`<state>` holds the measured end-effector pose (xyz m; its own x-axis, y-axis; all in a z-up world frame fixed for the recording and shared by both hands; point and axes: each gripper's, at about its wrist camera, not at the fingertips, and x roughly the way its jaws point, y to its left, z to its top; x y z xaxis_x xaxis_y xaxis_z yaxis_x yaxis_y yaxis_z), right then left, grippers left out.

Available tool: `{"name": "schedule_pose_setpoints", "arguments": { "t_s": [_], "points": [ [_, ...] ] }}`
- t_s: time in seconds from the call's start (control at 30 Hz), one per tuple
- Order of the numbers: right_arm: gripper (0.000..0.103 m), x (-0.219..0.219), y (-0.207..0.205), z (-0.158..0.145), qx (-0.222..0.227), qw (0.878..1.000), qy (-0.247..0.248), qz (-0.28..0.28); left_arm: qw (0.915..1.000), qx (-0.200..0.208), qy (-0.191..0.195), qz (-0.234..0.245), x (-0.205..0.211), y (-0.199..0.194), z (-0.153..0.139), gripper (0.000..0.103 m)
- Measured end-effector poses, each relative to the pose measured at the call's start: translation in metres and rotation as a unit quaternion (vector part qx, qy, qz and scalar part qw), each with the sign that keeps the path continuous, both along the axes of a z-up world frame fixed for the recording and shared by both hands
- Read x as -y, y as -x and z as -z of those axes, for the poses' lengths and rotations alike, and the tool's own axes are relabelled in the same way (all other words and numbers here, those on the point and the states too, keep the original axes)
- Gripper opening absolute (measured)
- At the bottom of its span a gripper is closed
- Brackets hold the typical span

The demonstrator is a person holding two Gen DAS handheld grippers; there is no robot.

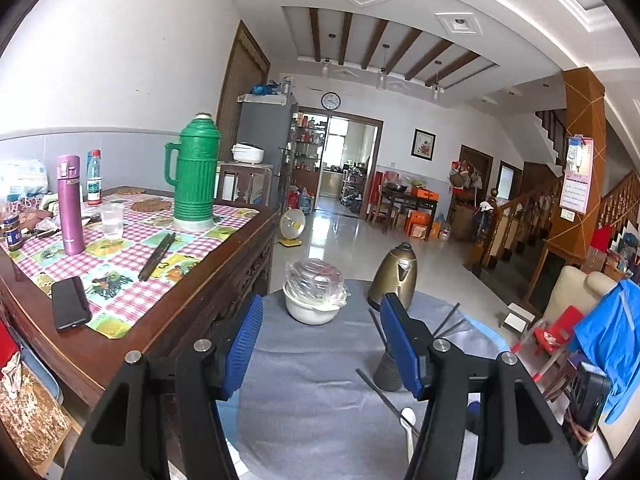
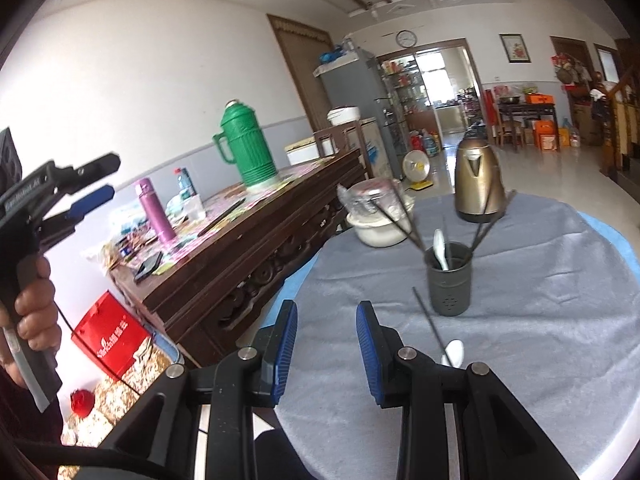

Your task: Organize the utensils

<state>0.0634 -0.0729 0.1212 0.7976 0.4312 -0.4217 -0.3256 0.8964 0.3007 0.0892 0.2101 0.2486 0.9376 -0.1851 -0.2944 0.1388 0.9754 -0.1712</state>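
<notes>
Your left gripper point(image 2: 90, 184) hung off to the left of the round table, out over the floor beside the long wooden table, its blue pads well apart with nothing between them. Your hand point(image 2: 34, 316) was wrapped round its handle. Pale lettering ran along the black body, too blurred to read. Below it a red bag point(image 2: 114, 340) carried white characters I could not make out.

Your right gripper point(image 2: 326, 356) sat over the near edge of the grey cloth point(image 2: 540, 320), pads parted to a moderate gap and holding nothing.

To the right of those fingers lay the loose pieces: a single dark chopstick point(image 2: 430, 324) and a white spoon point(image 2: 454, 352), touching at the spoon's bowl. The chopstick's long axis ran from the near right, close to your right finger, away towards the holder. The right gripper was plainly the nearer one, so I judge the pick was its to make, coming across the stick rather than along it.

Just beyond stood the dark holder point(image 2: 449, 280), upright, already carrying a spoon and several chopsticks fanned outwards. Farther right and back stood the bronze kettle point(image 2: 478, 184), with no brand I could read
</notes>
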Motion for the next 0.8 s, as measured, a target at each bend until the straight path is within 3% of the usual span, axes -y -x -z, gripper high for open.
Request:
{"name": "schedule_pose_setpoints", "arguments": {
  "t_s": [0.43, 0.8],
  "points": [
    [0.034, -0.053, 0.0, 0.015, -0.02, 0.998, 0.024, -0.058, 0.9994, -0.01, 0.025, -0.02, -0.033, -0.006, 0.007, 0.062],
    [0.034, -0.046, 0.005, 0.006, -0.015, 0.998, -0.003, -0.058, 0.9995, 0.003, 0.031, -0.001, -0.023, -0.001, -0.005, 0.063]
  ]
}}
